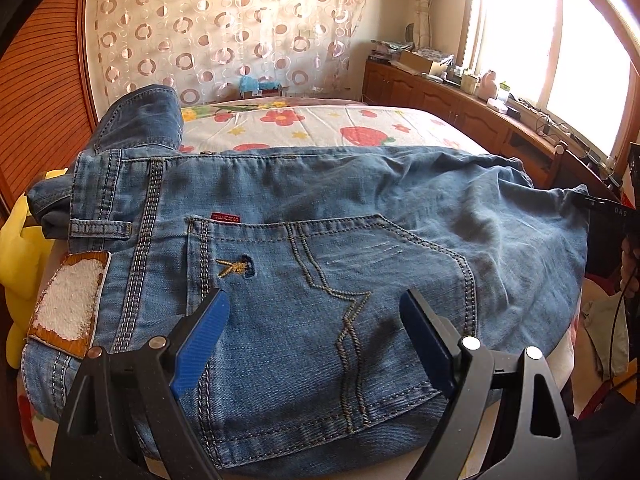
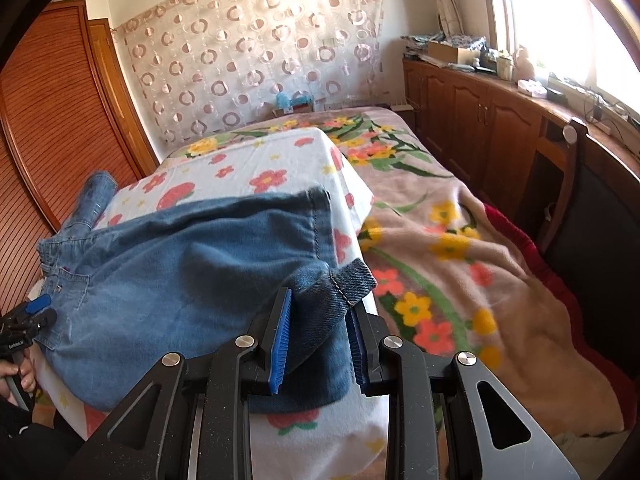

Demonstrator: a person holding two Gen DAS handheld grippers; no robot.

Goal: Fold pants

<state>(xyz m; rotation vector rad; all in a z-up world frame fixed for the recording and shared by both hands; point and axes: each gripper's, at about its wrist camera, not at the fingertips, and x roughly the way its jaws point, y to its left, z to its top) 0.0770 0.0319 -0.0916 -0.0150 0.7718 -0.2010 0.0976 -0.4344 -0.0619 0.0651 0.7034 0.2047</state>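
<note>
Jeans flat across bed front edge; right gripper pinching leg hem, likely ready for fold-over; left gripper spread above seat pocket, holding nothing

One pair of jeans, blue denim, lying on one flower-print towel. Two grippers: left gripper and right gripper, each with two blue-padded fingers. One back pocket facing up. One leather waist patch. One small red tag. One yellow plush item. One floral blanket. One window.
</note>
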